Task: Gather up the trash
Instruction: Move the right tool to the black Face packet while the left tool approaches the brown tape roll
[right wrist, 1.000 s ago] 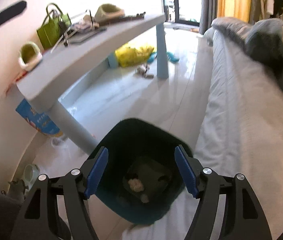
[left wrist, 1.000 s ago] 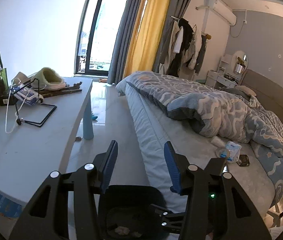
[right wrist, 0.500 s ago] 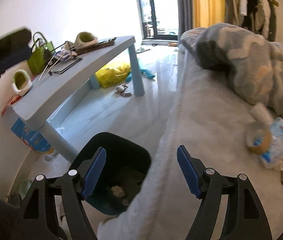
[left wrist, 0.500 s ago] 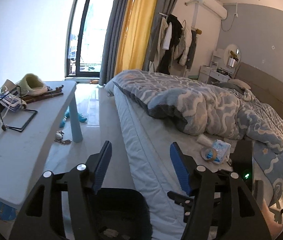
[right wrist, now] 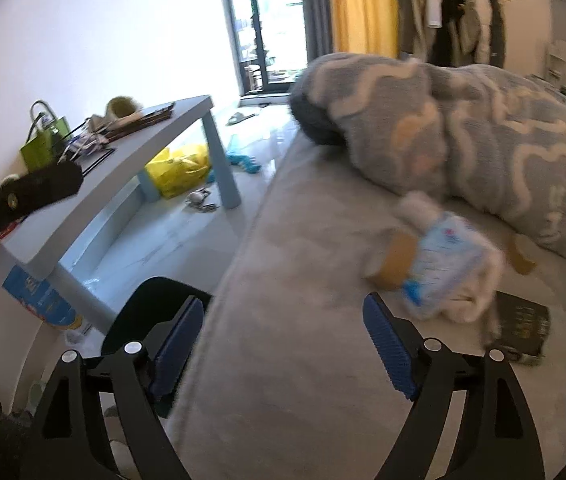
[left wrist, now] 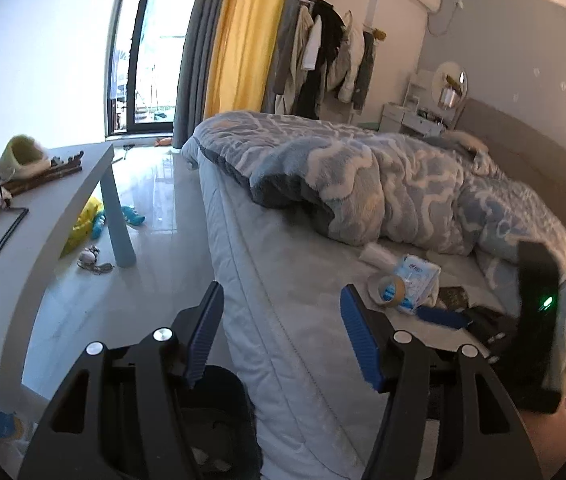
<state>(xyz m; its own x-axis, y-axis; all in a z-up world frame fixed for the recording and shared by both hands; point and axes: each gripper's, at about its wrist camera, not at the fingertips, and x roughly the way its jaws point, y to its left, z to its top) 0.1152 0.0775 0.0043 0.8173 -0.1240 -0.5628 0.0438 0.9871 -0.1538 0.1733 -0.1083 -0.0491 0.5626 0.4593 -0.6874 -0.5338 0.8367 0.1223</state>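
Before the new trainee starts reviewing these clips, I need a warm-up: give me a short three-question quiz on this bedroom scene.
1. True or false: the tape roll lies on the bed, beside the tissue pack.
2. Where does the yellow bag sit?
A. on the table
B. on the floor under the table
C. on the bed
3. Fill in: nothing is between the pads of the right gripper, and its jaws are ____.

Key:
1. True
2. B
3. opening
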